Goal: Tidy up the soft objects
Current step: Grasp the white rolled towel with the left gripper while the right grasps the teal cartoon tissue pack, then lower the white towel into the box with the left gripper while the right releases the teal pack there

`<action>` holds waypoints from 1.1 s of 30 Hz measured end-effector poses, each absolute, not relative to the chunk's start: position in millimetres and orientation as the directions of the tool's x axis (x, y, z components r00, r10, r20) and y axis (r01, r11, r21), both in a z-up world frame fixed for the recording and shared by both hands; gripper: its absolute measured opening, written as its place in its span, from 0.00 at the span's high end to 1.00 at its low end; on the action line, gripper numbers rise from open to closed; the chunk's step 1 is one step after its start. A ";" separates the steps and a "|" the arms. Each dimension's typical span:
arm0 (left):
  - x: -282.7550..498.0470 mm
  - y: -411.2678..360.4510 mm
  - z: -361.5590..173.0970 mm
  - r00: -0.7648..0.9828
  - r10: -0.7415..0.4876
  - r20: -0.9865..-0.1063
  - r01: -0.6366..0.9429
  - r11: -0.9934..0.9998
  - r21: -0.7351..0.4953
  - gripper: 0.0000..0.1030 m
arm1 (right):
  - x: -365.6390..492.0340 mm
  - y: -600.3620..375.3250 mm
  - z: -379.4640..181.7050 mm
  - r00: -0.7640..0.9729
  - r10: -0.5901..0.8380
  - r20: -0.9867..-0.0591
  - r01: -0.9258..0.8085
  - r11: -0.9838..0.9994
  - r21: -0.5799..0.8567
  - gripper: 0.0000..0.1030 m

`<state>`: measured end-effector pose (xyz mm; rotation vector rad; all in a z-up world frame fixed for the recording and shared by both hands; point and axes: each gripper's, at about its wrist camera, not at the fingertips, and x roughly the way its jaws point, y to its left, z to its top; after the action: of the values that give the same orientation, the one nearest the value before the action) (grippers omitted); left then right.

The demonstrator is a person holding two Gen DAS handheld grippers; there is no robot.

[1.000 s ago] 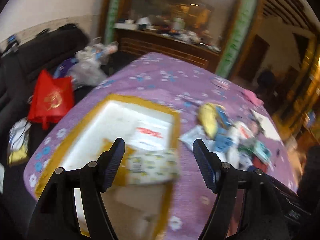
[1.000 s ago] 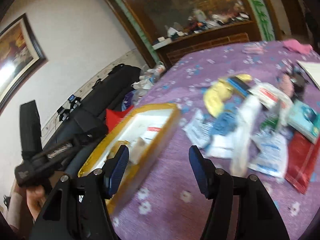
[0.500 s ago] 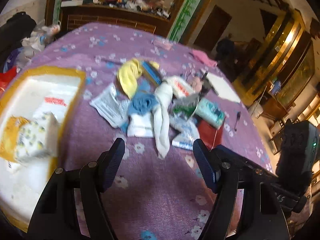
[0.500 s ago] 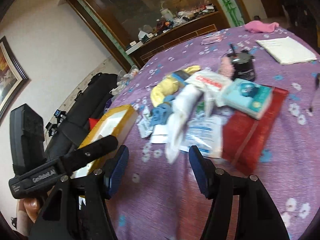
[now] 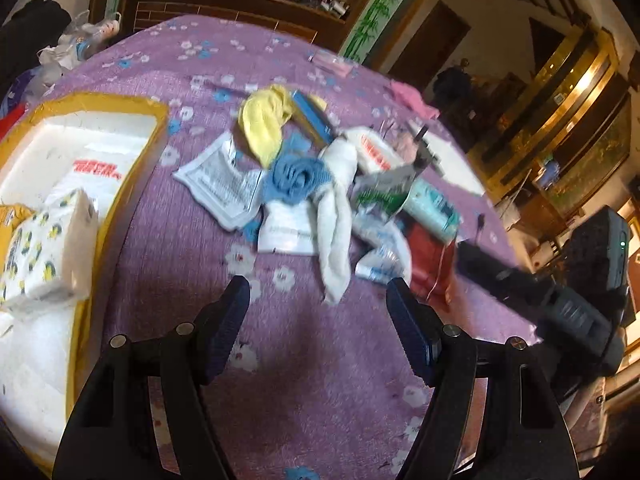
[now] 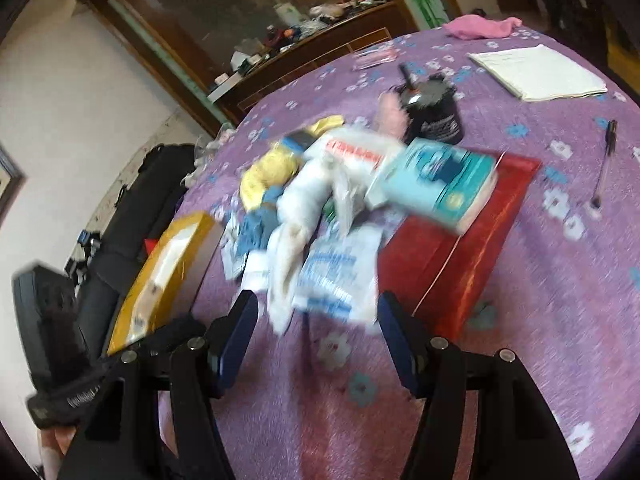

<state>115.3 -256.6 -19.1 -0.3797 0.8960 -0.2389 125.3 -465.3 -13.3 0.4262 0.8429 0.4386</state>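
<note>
Off to the far side of the purple flowered tabletop [image 6: 560, 320] there's a pen [image 6: 604, 160] lying by itself, and further back a folded white cloth or paper stack [image 6: 540, 74], can't tell which. A black pot-like thing [image 6: 434, 114] stands further in. Behind it all runs a dark wooden sideboard [image 5: 224, 4] loaded with clutter, and there's a black sofa [image 6: 132, 216] along the white wall.
</note>
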 end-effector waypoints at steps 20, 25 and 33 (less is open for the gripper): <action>266.3 -327.5 -33.1 0.524 -0.203 -0.827 0.148 0.978 -0.146 0.40 | 168.2 -463.4 -38.4 0.613 0.270 -0.742 -0.231 0.960 0.159 0.43; 247.1 -322.9 -40.2 0.501 -0.181 -0.846 0.165 0.980 -0.112 0.66 | 159.8 -472.4 -36.5 0.650 0.256 -0.716 -0.158 0.967 0.201 0.60; 176.0 -290.9 -35.5 0.512 -0.410 -0.755 0.124 0.905 -0.407 0.66 | 132.4 -478.1 -33.5 0.649 0.345 -0.678 -0.132 0.929 0.347 0.69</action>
<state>176.0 -290.9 -35.5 -0.3205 0.9859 -0.3273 132.4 -478.1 -33.5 0.2784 0.8235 0.2750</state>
